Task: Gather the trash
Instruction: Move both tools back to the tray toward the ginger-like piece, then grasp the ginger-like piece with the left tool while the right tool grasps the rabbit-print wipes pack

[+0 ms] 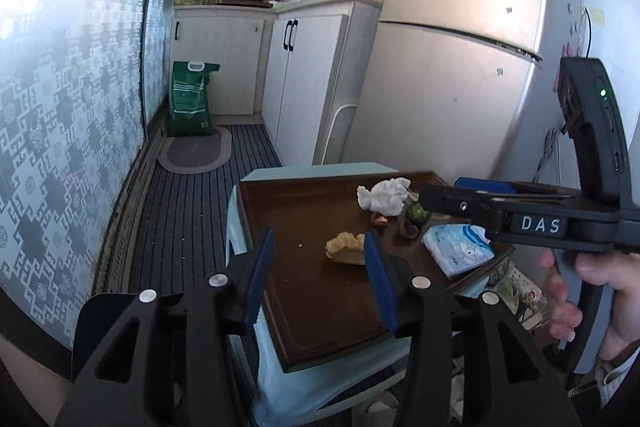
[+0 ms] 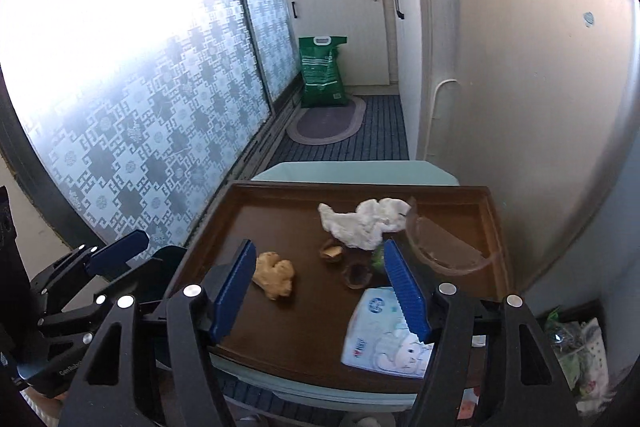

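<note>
A brown tray [image 2: 264,331] rests on a pale blue stool [image 2: 352,173]. On it lie a crumpled white tissue [image 2: 364,221] [image 1: 384,197], a ginger piece [image 2: 276,275] [image 1: 344,247], brown shell bits [image 2: 332,253], a small green scrap [image 1: 418,213], a clear broken bowl piece [image 2: 444,251] and a tissue pack [image 2: 388,335] [image 1: 458,247]. My left gripper [image 1: 320,279] hovers open over the tray's near left, with the ginger just beyond its right finger. My right gripper [image 2: 320,291] hangs open above the ginger and shells, holding nothing. It shows side-on [image 1: 432,197] in the left wrist view, held by a hand [image 1: 592,291].
A fridge [image 1: 460,67] stands close behind the stool on the right. White cabinets [image 1: 304,79], a green sack [image 1: 190,99] and an oval mat [image 1: 196,151] lie further back. A patterned glass door [image 2: 140,99] runs along the left. A bag of rubbish [image 2: 576,347] sits low right.
</note>
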A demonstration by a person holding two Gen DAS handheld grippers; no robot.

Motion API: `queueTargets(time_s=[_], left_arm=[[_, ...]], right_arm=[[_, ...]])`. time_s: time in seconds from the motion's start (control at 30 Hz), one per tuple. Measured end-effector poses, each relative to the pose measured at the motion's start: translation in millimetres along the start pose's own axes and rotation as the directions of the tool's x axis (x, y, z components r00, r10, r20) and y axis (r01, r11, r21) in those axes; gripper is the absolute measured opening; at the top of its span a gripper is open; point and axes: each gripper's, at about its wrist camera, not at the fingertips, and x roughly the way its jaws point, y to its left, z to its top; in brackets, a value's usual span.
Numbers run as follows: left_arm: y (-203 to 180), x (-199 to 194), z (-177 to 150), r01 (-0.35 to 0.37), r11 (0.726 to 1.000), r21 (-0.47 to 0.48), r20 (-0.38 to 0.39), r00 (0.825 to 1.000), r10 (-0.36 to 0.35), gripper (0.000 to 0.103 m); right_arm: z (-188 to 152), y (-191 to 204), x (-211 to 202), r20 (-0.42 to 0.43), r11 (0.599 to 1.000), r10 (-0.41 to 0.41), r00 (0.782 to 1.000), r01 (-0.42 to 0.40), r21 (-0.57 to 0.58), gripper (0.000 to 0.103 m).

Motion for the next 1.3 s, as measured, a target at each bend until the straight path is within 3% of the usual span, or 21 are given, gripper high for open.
queueTargets(time_s=[0.07,0.23,0.5,0.73,0.8,0.93,1.13,1.3], left_arm=[[-6.2,12.9,-1.6,0.002,1.0,0.016,-0.027,1.0,-0.001,0.056],[-17.6,38.8,-3.7,-0.007,0.998,0.057,-0.086,0.996,0.012,0.058],[-27.1,56.4,-1.5,-0.049,0.995,0.083,-0.114,0.992,0.058,0.058],[-31.2,69.3,-1.1,-0.043,0.994,0.097,-0.141,0.988,0.057,0.057],[-32.0,72.6,-1.3,-0.039,0.995,0.096,-0.147,0.988,0.053,0.052],[-36.1,75.7,-1.4,-0.056,0.992,0.109,-0.141,0.987,0.071,0.051],[-29.8,70.3,1.2,-0.039,0.997,0.071,-0.127,0.991,0.048,0.05],[-19.3,59.9,5.5,-0.025,0.999,0.02,-0.089,0.996,0.027,0.05]], right_arm=[[-3.4,-11.8,-5.5,0.003,1.0,-0.016,1.0,0.016,0.012,0.067],[-9.5,-39.7,-13.5,0.008,0.998,-0.047,0.999,0.046,0.051,0.067],[-18.5,-82.3,-28.3,0.021,0.991,-0.078,0.997,0.075,0.113,0.067],[-23.1,-106.6,-34.1,0.025,0.987,-0.082,0.996,0.077,0.143,0.067],[-24.0,-108.6,-35.3,0.023,0.987,-0.075,0.997,0.071,0.143,0.067],[-24.0,-102.6,-33.8,0.016,0.992,-0.075,0.997,0.073,0.105,0.067],[-20.7,-74.5,-29.5,-0.01,0.988,-0.088,0.996,0.086,-0.125,0.061],[-20.4,-68.6,-23.8,-0.079,0.997,-0.026,0.997,0.02,-0.073,0.058]])
